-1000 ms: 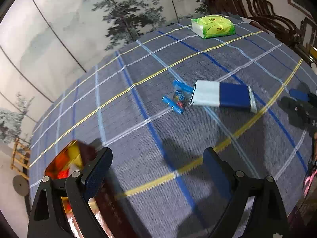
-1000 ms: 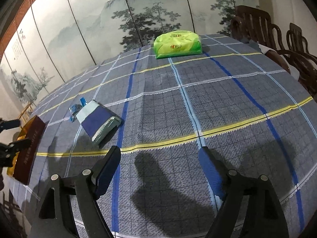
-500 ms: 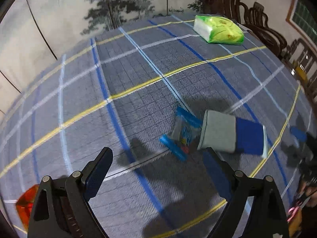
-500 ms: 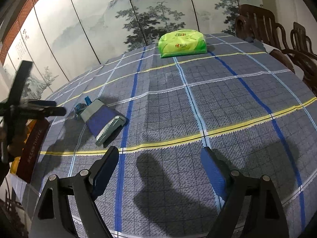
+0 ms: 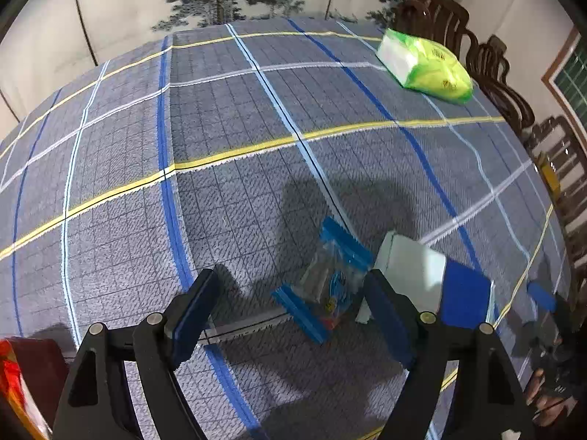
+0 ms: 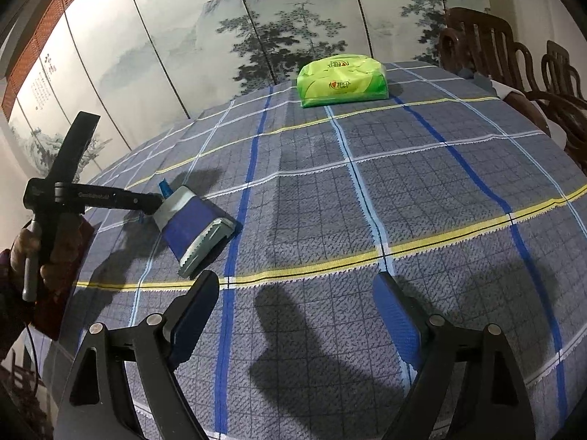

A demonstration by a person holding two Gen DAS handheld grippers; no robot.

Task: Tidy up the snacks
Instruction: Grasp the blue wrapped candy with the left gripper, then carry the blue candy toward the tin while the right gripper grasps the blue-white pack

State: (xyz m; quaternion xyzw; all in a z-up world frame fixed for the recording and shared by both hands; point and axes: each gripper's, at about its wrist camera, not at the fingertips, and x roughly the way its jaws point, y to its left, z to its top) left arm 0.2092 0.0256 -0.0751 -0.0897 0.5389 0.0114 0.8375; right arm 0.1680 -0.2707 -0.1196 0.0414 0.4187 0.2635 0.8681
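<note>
1. Left tongs (image 5: 290,315): spread wide, empty, low over the table (image 5: 220,110), straddling the clear snack packet (image 5: 324,286).
2. Right tongs (image 6: 295,315): spread, empty, hovering at the near edge.
3. Clear snack packet: blue crimped ends, flat, touching the blue-and-white pouch (image 5: 433,278) on its right. Judged light, soft, crinkly, slippery; best pinched across the middle or a stiff sealed end.
4. Blue-and-white pouch: bigger, puffier; probably crushable.
5. Green tissue pack (image 6: 341,80): far side, well apart.

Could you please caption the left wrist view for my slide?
Open left gripper poised over a blue-edged snack packet beside a blue-and-white pouch.
</note>
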